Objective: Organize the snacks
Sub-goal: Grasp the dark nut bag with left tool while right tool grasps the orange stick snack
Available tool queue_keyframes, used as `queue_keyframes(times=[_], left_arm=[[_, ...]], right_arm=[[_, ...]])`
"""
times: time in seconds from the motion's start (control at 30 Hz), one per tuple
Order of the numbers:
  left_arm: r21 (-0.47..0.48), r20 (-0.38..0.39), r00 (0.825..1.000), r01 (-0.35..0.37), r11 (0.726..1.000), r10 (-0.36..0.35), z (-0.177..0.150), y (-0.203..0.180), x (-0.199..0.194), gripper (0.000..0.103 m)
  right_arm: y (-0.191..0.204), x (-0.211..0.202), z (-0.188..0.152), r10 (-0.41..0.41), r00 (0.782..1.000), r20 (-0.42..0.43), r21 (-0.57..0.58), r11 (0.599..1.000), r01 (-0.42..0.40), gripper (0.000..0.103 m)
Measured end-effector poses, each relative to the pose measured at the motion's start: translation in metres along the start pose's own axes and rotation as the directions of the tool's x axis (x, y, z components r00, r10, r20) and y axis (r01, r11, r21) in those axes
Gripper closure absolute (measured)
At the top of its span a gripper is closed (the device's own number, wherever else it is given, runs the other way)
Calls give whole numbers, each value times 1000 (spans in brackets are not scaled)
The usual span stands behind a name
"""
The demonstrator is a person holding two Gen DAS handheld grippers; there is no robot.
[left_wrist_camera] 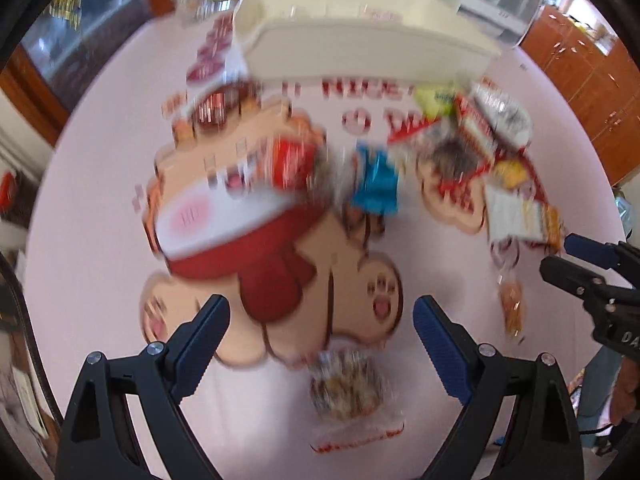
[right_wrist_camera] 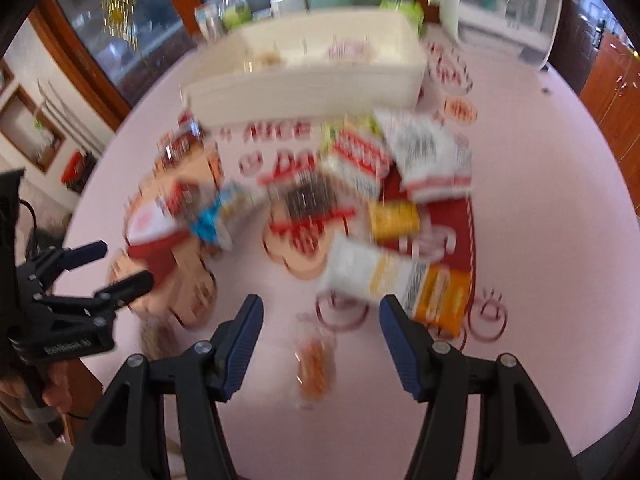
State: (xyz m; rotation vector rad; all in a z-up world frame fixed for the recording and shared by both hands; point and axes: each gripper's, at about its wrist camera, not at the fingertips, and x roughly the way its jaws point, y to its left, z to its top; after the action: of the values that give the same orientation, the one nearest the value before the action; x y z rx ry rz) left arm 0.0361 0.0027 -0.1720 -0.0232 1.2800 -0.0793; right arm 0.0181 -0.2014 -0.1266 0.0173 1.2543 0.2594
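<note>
Spreading wide over the pink cartoon-printed tabletop (left_wrist_camera: 100, 168), the left claw (left_wrist_camera: 322, 330) was held empty, and the right claw (right_wrist_camera: 322, 338) was likewise parted with nothing between its fingers. A heap of crinkly snack packets (right_wrist_camera: 384, 184) was seen scattered at mid-tabletop, just before a long white plastic bin (right_wrist_camera: 312, 80). One small clear packet of orange snacks (right_wrist_camera: 314, 360) was lying apart, nearest the right claw.

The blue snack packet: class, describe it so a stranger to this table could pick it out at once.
Start at the long white bin at the far side of the pink tablecloth. Come toward the camera to the loose pile of snacks in front of it. The blue snack packet lies at the pile's left end, the only bright blue wrapper among red, white and yellow ones.
</note>
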Motion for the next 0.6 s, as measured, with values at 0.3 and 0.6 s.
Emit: queue_keyframes(times=[0.3,0.6], left_arm=[[-99,-138,990,9,995,-22,-38,4,33,11],[-91,-148,989,-31,995,17,-60,-2,34,17]], right_arm=[[2,39,-29,10,994,-108,-73,997,-18,43],[13,52,-39,-38,991,-128,-178,984,14,51]])
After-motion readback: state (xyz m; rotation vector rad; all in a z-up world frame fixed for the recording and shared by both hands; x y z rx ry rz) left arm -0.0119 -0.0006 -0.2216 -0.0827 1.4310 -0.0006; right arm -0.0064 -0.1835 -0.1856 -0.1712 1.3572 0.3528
